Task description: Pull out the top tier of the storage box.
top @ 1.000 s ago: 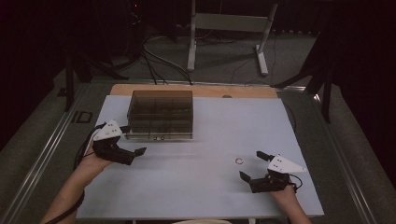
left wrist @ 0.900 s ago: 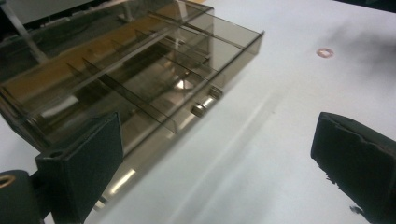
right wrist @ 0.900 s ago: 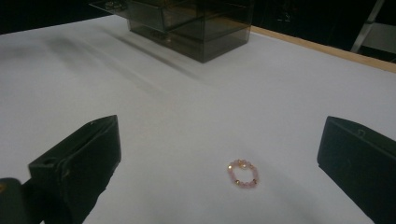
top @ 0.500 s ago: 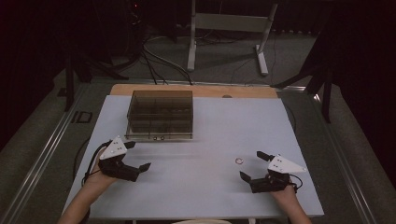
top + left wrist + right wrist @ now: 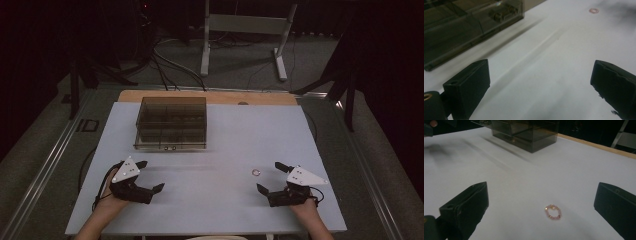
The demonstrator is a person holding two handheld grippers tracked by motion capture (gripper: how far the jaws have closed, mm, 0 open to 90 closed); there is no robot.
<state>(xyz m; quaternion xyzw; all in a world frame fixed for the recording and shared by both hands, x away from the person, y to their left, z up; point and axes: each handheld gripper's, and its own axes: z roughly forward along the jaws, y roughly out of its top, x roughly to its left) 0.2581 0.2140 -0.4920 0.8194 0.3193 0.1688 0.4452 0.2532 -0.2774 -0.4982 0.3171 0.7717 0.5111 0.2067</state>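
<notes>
A small pink bead ring (image 5: 256, 173) lies flat on the white counter (image 5: 225, 140), right of the frame's centre. The right tongs (image 5: 270, 177) sit just beside it, spread wide and empty. The left tongs (image 5: 151, 175), lower left, are also spread, holding nothing. The smoky clear box (image 5: 171, 123) stands upper left.

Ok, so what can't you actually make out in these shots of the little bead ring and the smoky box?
- Ring, high view: too small to tell beads or colour; the right gripper view shows pink beads.
- Box contents, high view: dark tinted walls hide what the compartments hold.
- Box, left gripper view: cut off by the top and left edges.
- Box, right gripper view: top cut off by the edge.
</notes>
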